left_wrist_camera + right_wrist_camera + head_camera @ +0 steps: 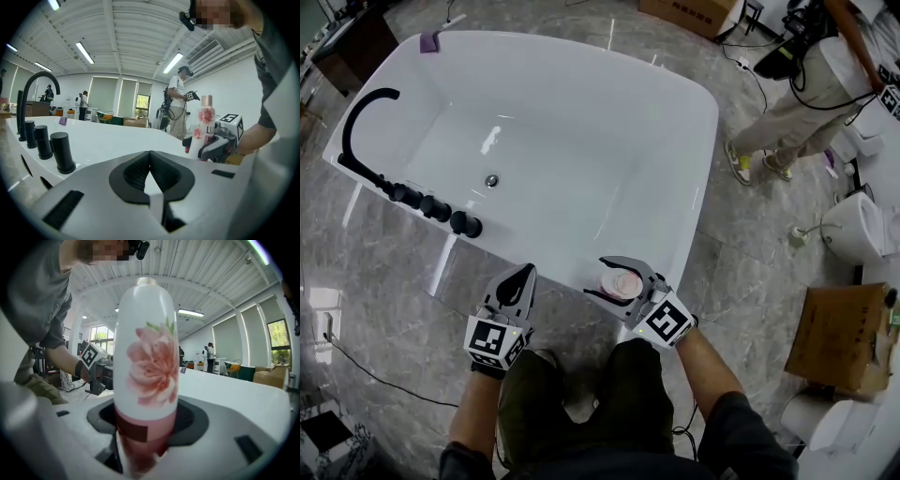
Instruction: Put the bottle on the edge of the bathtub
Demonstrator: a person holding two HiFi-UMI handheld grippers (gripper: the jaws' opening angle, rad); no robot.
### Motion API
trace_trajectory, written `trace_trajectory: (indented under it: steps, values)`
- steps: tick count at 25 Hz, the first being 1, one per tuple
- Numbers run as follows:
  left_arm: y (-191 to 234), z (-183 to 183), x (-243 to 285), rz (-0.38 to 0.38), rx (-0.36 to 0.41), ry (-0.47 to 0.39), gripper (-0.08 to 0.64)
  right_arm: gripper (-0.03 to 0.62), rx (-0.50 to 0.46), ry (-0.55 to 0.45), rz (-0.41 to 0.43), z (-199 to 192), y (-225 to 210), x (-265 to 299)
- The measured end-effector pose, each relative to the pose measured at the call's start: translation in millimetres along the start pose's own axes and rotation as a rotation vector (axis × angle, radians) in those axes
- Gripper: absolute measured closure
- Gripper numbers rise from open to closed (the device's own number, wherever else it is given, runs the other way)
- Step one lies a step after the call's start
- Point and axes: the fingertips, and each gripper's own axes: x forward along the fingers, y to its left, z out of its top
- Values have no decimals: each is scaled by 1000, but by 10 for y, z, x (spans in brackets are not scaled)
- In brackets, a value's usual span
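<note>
White, pink-flowered bottle (625,279) stands upright on the near rim of the bathtub (698,159).

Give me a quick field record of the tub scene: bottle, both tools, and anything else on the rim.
bottle: pink flower print, upright at the near rim of the bathtub; base hidden
right tool: open, jaws on either side of the bottle
left tool: shut, empty, left of the bottle
fittings: black faucet and knobs on the left rim
other: small purple object at the far corner
</note>
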Motion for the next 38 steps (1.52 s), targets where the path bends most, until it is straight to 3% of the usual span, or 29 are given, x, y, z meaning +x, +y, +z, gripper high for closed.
trace_trajectory:
  steps: [4, 20, 28, 38]
  values:
    - [0, -34, -3, 1, 1, 4, 557, 316, -13, 12, 18, -24, 35, 26]
    - [-43, -23, 16, -9, 2, 5, 557, 313, -9, -11, -14, 19, 26, -57]
    - [-137, 219, -71, -21, 2, 20, 557, 313, -1, -15, -56, 280, 20, -253]
    - [-282, 694, -259, -34, 4, 29, 557, 313, 44, -21, -169, 706, -6, -714]
